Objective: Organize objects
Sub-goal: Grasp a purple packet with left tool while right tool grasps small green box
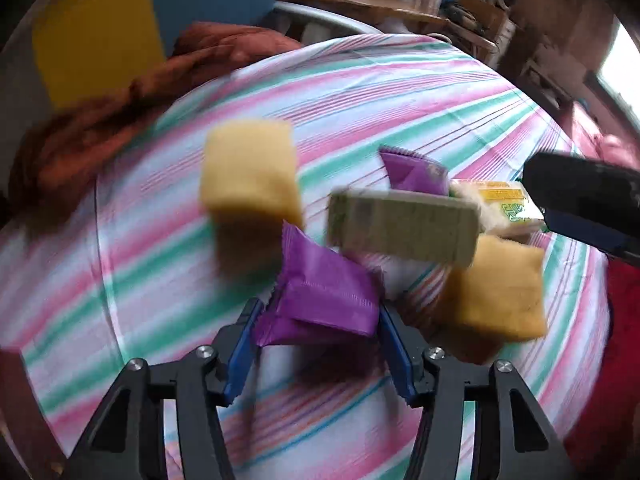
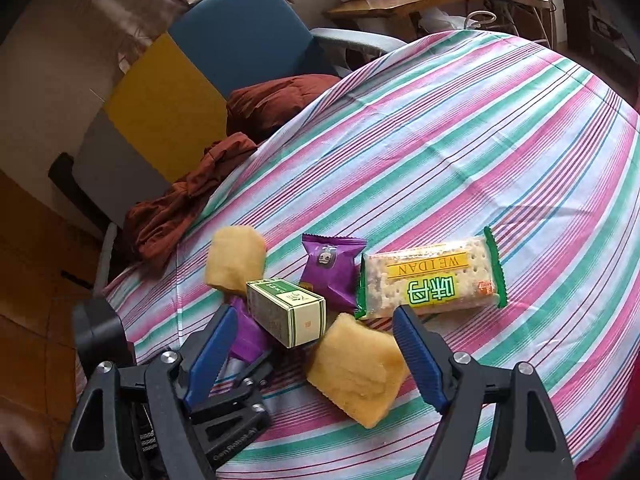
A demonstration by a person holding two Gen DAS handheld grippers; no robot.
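On the striped tablecloth [image 2: 460, 152] lie two yellow cakes [image 2: 354, 372] [image 2: 236, 260], a green-and-cream box [image 2: 286, 304], two purple packets and a cracker pack [image 2: 430, 280]. My left gripper [image 1: 316, 316] has its blue fingers [image 1: 242, 348] on both sides of the near purple packet [image 1: 324, 296], closed against it. The second purple packet [image 1: 412, 172] lies beyond the box [image 1: 400, 224]. My right gripper [image 2: 316, 340] is open above the near cake and box, holding nothing. The left gripper also shows in the right wrist view [image 2: 244, 372].
A rust-red cloth [image 2: 192, 196] hangs off the table's far-left edge beside a blue and yellow chair [image 2: 240, 28]. A wooden shelf [image 2: 404, 0] with boxes stands behind. The right gripper's body [image 1: 584, 204] sits at the right of the left wrist view.
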